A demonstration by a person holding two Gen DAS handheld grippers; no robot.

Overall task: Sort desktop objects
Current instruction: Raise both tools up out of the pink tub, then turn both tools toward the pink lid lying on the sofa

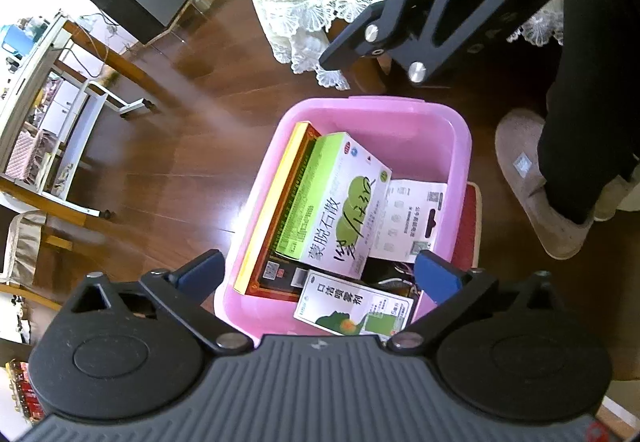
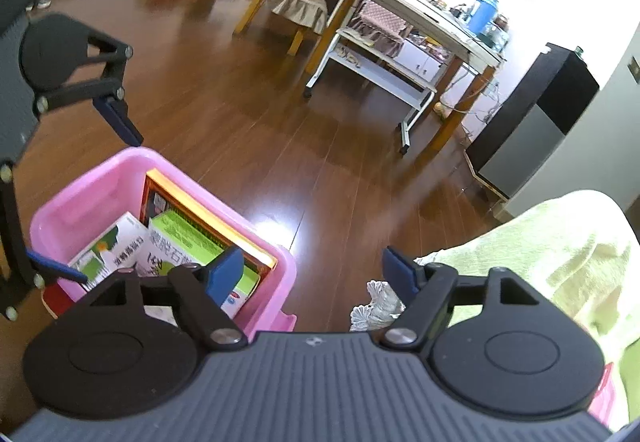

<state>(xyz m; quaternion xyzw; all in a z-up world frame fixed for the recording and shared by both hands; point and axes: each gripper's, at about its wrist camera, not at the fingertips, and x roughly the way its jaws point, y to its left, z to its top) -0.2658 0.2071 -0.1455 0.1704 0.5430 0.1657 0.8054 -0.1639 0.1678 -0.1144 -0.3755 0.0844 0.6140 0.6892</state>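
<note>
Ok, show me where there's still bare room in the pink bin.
The pink bin is bare along its far end, between the rim and the big green-and-white box. The near end is crowded: small spray box, white card, red-and-yellow box.

Inside the pink bin (image 1: 448, 114), the green-and-white medicine box (image 1: 340, 202) carries large characters reading 蒙脱石散, beside brush-style writing too loose to read. The smaller white box (image 1: 352, 306) below it is headed 口洁喷雾剂. The white card (image 1: 416, 218) shows 2 QR codes and fine print too small to read. The dark red-framed box (image 1: 280, 270) bears a QR code and a barcode; its text is illegible.
</note>
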